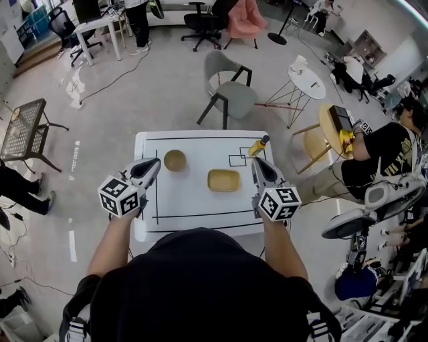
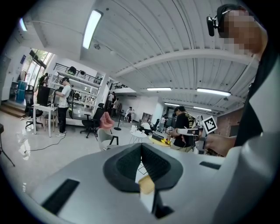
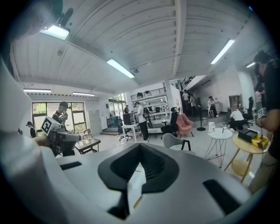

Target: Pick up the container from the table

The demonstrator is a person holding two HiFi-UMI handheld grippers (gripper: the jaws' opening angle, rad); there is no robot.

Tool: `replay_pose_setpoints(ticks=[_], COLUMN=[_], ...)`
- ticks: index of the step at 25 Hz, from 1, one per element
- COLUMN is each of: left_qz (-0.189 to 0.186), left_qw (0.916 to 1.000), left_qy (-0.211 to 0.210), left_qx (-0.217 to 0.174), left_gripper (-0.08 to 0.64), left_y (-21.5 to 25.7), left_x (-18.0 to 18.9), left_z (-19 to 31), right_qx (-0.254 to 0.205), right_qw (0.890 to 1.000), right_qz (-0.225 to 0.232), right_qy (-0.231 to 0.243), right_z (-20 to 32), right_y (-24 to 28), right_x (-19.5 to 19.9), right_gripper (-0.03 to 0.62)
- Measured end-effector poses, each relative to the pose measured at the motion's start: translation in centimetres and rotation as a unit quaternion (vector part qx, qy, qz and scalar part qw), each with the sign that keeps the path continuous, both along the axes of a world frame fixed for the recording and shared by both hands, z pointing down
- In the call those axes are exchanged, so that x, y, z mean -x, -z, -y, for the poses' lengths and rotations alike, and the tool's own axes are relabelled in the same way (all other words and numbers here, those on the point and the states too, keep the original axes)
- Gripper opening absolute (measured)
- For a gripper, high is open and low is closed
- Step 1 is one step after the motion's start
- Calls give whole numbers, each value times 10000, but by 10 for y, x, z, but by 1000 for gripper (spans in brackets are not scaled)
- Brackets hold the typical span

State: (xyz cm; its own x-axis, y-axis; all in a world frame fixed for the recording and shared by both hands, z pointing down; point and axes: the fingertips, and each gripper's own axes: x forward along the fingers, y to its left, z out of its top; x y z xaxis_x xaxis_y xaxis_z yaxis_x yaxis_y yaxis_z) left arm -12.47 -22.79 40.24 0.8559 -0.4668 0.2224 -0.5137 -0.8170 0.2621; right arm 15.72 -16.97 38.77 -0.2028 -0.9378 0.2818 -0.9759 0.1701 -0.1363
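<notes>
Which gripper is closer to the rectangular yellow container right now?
Right. The right gripper hovers just right of the rectangular yellow container; the left gripper is farther off on its left, beside the round bowl.

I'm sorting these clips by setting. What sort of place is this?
Probably an open-plan lab or shared office: a white table marked with black lines stands on a wide floor, with a black office chair and a white desk beyond.
</notes>
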Motion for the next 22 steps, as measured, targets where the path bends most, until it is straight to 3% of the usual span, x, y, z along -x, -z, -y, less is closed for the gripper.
replay_pose_setpoints(ticks=[9, 22], left_qz=[-103, -29], left_qw=[9999, 9997], left_qy=[-74, 227], left_qx=[-43, 74], left_gripper=[9, 9], left_y=[5, -5], left_x=[-25, -40], left_z=[2, 5], right_qx=[147, 574], right_qw=[9999, 9971], right_qz=[42, 253], right_qy=[11, 421], right_z=[3, 21], right_y=[-15, -46], right_x=[-19, -37], right_gripper=[5, 5])
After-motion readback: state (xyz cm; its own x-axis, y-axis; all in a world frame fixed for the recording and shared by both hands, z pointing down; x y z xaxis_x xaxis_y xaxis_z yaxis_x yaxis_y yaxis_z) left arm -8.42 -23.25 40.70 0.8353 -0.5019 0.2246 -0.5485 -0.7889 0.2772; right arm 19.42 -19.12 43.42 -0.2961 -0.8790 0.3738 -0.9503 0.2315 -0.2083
